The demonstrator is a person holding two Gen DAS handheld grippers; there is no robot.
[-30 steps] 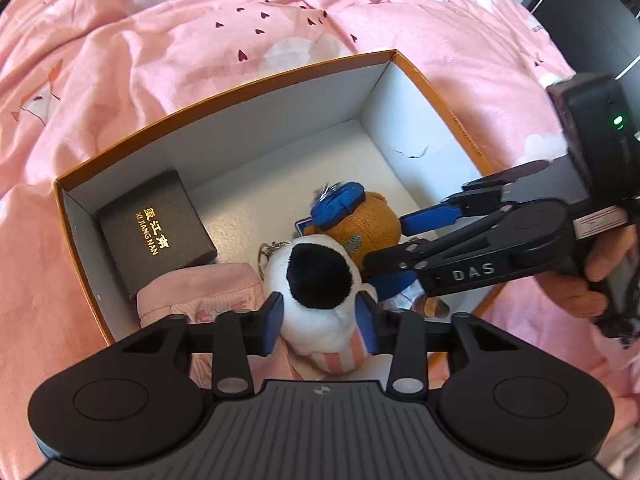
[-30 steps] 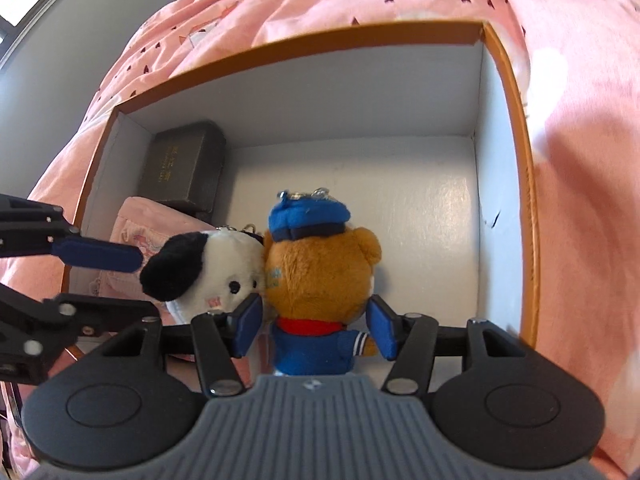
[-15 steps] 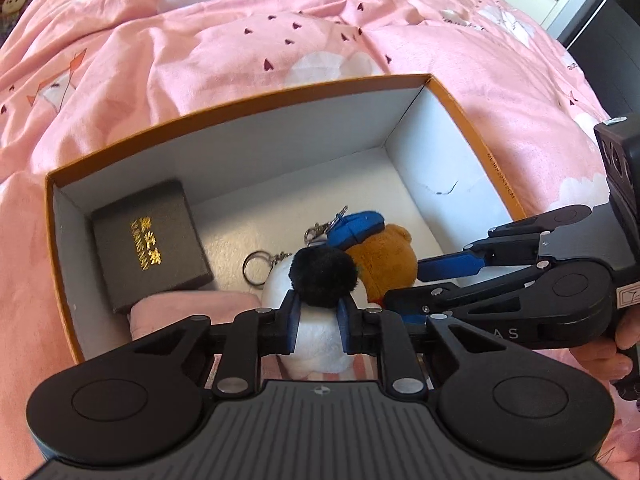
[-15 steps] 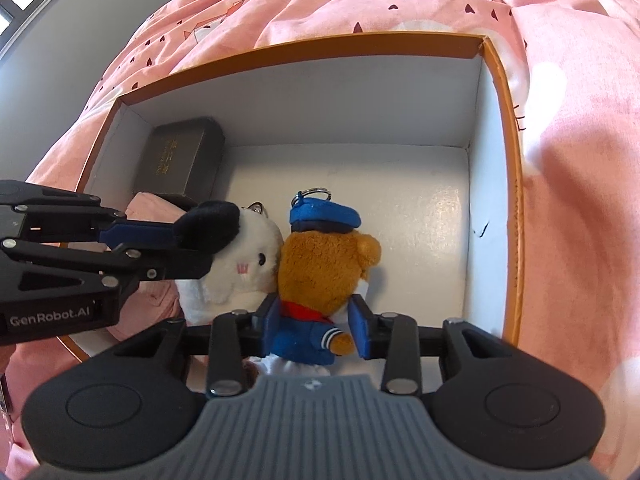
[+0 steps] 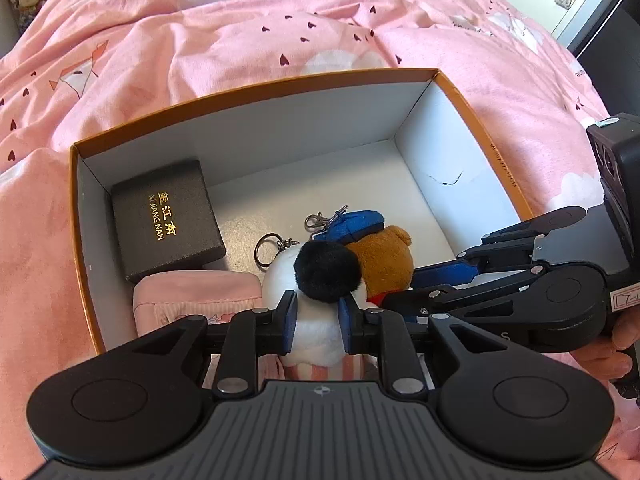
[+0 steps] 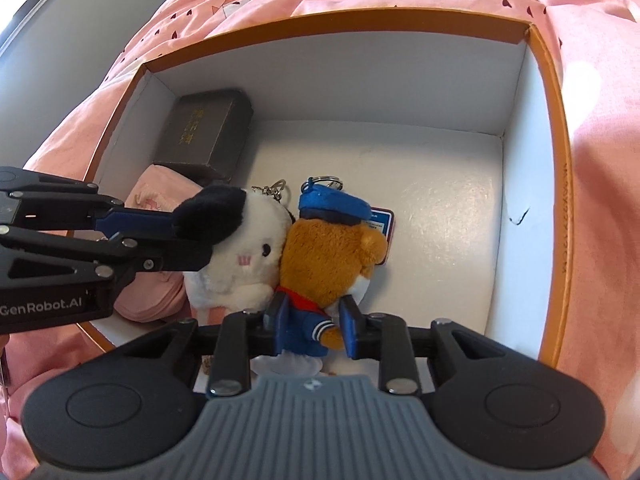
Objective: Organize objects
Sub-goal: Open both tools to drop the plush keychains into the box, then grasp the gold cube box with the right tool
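The left gripper (image 5: pixel 316 316) now squeezes the white puppy toy (image 5: pixel 320 304) between its fingers; a second ago they were spread wide around it. The right gripper (image 6: pixel 314 326) has also closed, pinching the brown bear toy (image 6: pixel 324 268) at its blue suit. Both toys lie side by side, touching, inside the orange box (image 5: pixel 256 88) on the pink bed (image 5: pixel 200 28), next to a black case (image 5: pixel 166 218) and a pink pouch (image 5: pixel 192 292). I think both toys are ready to be lifted or moved.
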